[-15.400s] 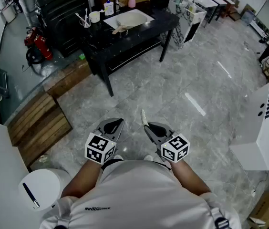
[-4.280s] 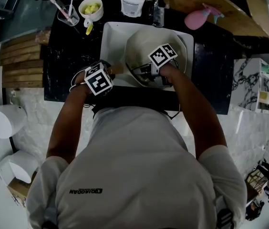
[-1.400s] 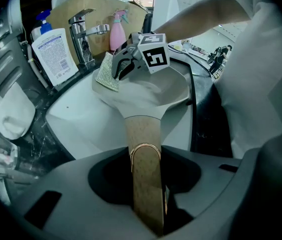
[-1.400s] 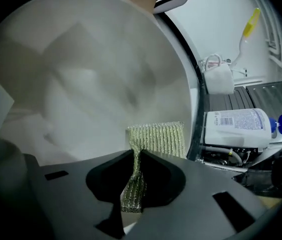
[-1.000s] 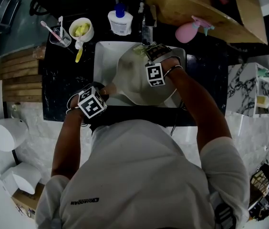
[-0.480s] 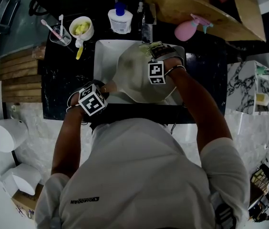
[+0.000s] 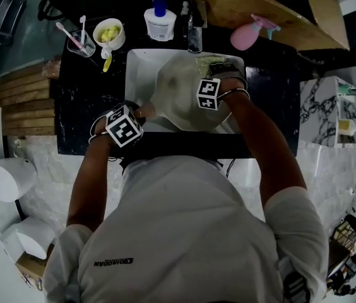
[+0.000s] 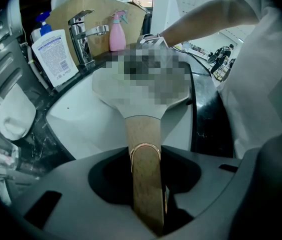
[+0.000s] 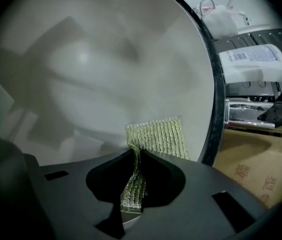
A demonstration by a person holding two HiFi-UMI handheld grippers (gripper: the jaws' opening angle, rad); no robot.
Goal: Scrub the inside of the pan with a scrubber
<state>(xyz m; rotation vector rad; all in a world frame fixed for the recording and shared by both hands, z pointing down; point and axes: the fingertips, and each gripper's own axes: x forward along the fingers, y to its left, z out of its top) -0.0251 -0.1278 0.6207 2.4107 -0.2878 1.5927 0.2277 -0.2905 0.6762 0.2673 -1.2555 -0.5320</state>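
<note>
White short-sleeved T-shirt (image 7: 184,232), 2 black-and-white marker cubes (image 7: 125,125)

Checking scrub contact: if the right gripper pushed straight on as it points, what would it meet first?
The right gripper would likely press its held scrubber into the pan's pale inside; the gap is unclear.

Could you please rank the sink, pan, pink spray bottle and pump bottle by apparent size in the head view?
1. Sink
2. Pan
3. Pink spray bottle and pump bottle: they look about alike, so I leave them unranked.
</note>
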